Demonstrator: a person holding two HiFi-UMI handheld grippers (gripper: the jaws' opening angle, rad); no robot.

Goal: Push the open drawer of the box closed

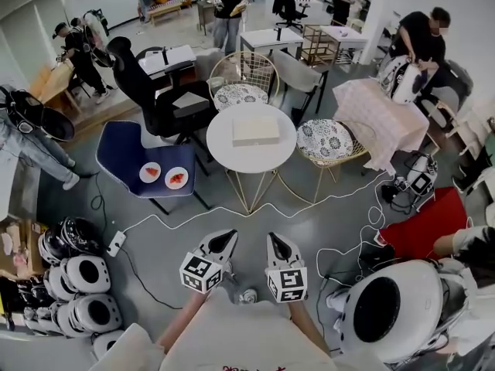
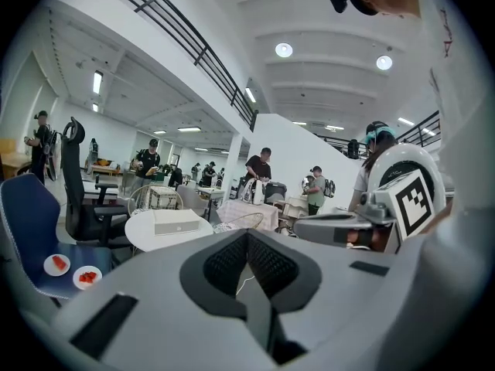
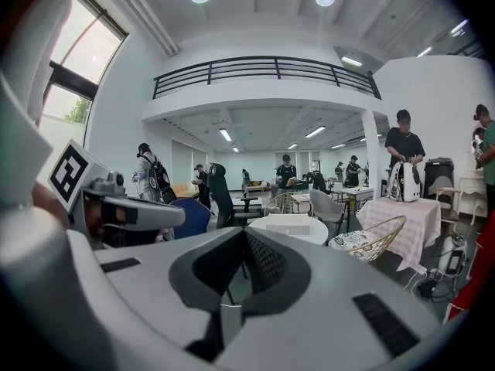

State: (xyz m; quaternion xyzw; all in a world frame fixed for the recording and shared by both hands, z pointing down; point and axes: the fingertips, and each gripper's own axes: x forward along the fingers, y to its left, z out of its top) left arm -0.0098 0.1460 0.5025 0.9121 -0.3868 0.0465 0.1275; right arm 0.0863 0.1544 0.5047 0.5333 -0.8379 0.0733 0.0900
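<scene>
Pointing: left gripper [image 1: 227,239] and right gripper [image 1: 275,241] are aiming side by side from lower centre toward mid-frame.
Fingers [image 2: 224,265]: both pairs are pressing together, pinching nothing.
Table: box [image 1: 256,130] is lying on round white table [image 1: 220,151], frame centre, well apart from both grippers.

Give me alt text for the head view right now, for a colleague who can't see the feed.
The left gripper and right gripper, both shut and empty, point across the grey floor toward a round white table bearing a flat white box. Wire chairs and a blue chair stand around it.
</scene>
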